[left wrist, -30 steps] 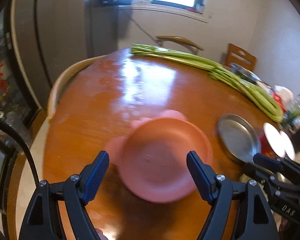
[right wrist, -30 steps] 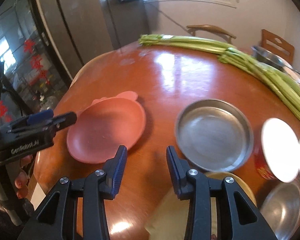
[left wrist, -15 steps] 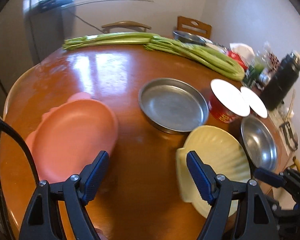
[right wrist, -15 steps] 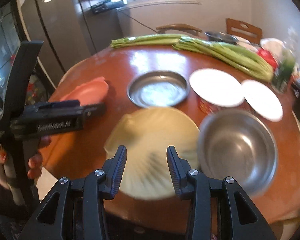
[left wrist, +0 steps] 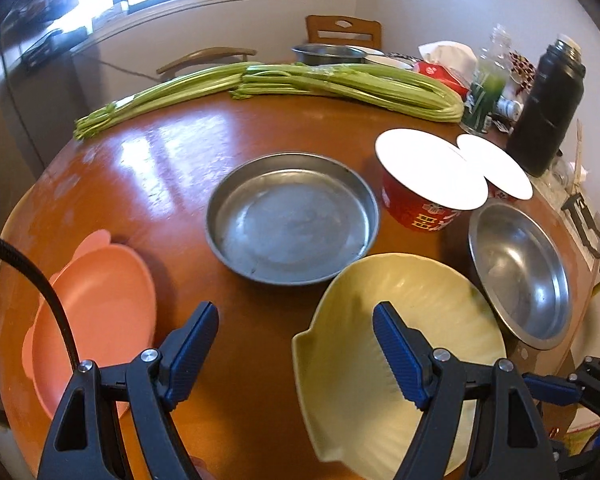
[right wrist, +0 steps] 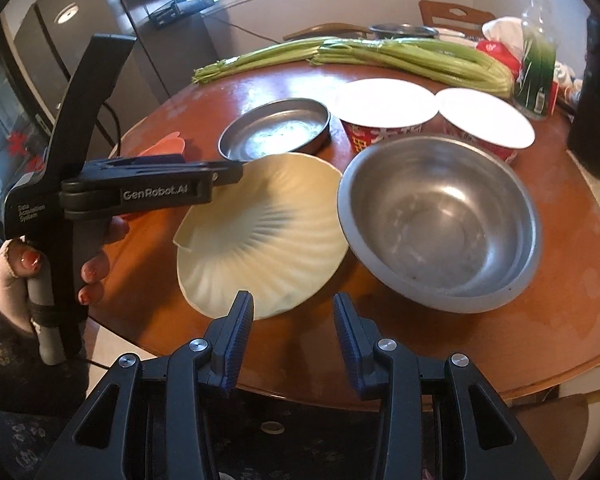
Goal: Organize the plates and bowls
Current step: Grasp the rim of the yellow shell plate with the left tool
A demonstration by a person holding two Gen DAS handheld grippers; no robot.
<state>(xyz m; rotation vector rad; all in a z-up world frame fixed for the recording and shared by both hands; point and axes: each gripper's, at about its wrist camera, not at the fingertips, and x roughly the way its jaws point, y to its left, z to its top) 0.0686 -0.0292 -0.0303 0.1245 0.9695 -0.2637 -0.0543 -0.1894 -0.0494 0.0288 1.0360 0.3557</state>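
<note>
Left claw (left wrist: 296, 344): jaws wide apart, nothing between the pads, hanging over the near part of the bench (left wrist: 172, 160). Its right finger sits in front of the yellow shell-shaped plate (left wrist: 432, 312); cannot tell if it touches the plate. From the right wrist view the left claw's tip reaches the far-left rim of that plate; a hand (right wrist: 96, 264) grips its handle.

Right claw (right wrist: 294, 318): jaws part-way apart, empty, just off the near rim of the yellow shell-shaped plate, not pinching it.

Outward from there:
- Yellow shell-shaped plate lies flat at the near bench edge, between the pink plate (left wrist: 100, 320) and the steel bowl (right wrist: 440, 220).
- Steel bowl is right of the yellow plate, rims touching or very nearly.
- Pink plate sits at the left bench edge, well apart from the yellow one.
- Shallow steel pan (left wrist: 292, 216) is mid-bench, just beyond the yellow plate.
- Two red paper cups (left wrist: 424, 208) with white lids stand side by side, right of the pan and behind the steel bowl.
- Celery stalks (left wrist: 340, 84) lie across the far side.
- Black flask (left wrist: 548, 108) stands far right, amid clutter.
</note>
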